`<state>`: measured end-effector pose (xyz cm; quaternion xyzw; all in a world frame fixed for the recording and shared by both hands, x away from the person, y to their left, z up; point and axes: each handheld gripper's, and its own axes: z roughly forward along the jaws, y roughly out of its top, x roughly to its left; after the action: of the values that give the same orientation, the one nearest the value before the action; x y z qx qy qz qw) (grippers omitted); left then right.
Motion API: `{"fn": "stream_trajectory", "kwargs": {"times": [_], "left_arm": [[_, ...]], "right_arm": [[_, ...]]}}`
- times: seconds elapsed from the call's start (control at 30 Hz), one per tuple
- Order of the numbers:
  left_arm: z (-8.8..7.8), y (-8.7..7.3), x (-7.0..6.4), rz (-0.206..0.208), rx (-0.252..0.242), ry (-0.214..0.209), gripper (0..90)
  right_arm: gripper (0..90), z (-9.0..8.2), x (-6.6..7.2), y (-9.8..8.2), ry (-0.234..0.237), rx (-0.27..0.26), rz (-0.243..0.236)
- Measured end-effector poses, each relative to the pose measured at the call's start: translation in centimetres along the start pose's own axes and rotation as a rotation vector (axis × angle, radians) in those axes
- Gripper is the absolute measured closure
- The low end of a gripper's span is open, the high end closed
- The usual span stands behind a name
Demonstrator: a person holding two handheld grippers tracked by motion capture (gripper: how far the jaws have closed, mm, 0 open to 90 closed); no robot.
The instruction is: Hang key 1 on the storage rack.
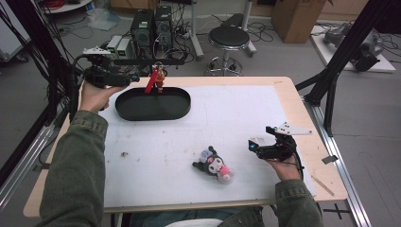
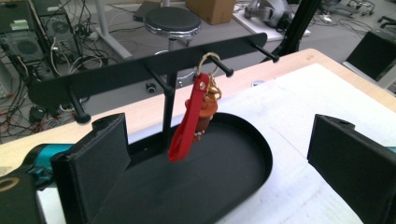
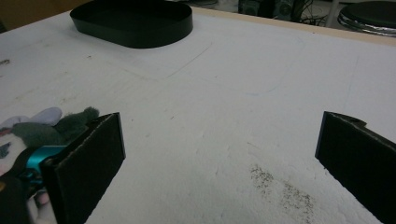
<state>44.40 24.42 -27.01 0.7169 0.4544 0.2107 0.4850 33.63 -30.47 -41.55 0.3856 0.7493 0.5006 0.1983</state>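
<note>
A keychain with a red strap (image 2: 189, 123) and a small orange figure (image 1: 160, 78) hangs by its ring from a peg of the black rack (image 2: 140, 70), over the black oval tray (image 1: 176, 111). My left gripper (image 1: 127, 79) is held open just left of the keychain; in the left gripper view it (image 2: 219, 172) stands wide open and holds nothing, a little short of the strap. A small black, white and pink plush toy (image 1: 213, 164) lies on the white mat at the front. My right gripper (image 1: 253, 145) rests open to the right of the plush toy (image 3: 32, 130), apart from it.
The white mat (image 1: 236, 113) covers most of the wooden table. A black stool (image 1: 229, 38), computer towers (image 1: 152, 26) and cables stand on the floor behind the table. Black frame struts (image 1: 331, 75) rise at the right edge. The tray (image 3: 133, 21) has nothing lying in it.
</note>
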Motion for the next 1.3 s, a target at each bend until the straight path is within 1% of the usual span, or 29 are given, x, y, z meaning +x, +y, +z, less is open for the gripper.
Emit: {"fn": "stream_trajectory", "kwargs": {"times": [0.03,0.17,0.2,0.27,0.33,0.43,0.7,0.8,0.9,1.1,1.3], "left_arm": [[-0.1,-0.2,0.0,0.000,0.000,0.003,6.0],[-0.6,-1.1,0.0,0.001,0.004,0.005,6.0],[-0.8,-1.3,0.0,0.006,0.010,0.005,6.0],[-1.1,-1.6,-0.1,0.013,0.007,0.012,6.0],[-1.6,-2.1,-0.2,0.018,0.006,0.010,6.0],[-2.1,-2.8,-0.2,0.015,0.003,0.010,6.0],[-3.1,-4.7,0.1,0.006,0.034,0.032,6.0],[-3.3,-5.3,0.1,0.016,0.051,0.050,6.0],[-3.4,-5.8,0.1,0.015,0.058,0.045,6.0],[-3.9,-6.5,-0.2,0.015,0.051,0.039,6.0],[-5.0,-7.2,-0.4,0.002,0.040,0.042,6.0]], "right_arm": [[0.4,0.0,0.0,0.0,-0.001,-0.002,-0.005],[0.4,0.0,0.1,0.0,0.000,0.003,-0.001],[0.4,0.0,0.0,0.0,0.001,0.001,-0.007],[0.4,0.0,0.0,0.0,-0.002,0.004,-0.008],[0.4,0.0,0.0,0.0,-0.001,0.000,-0.007],[0.4,0.0,0.0,0.0,0.000,0.004,-0.003],[0.4,0.0,0.0,0.0,-0.004,0.004,-0.005],[0.4,0.0,0.0,0.0,-0.005,0.004,-0.006],[0.4,0.0,0.0,0.0,-0.006,0.006,-0.006],[0.4,-0.1,0.1,0.0,-0.008,0.005,-0.004],[0.4,-0.2,0.1,0.0,-0.009,-0.001,-0.005]]}}
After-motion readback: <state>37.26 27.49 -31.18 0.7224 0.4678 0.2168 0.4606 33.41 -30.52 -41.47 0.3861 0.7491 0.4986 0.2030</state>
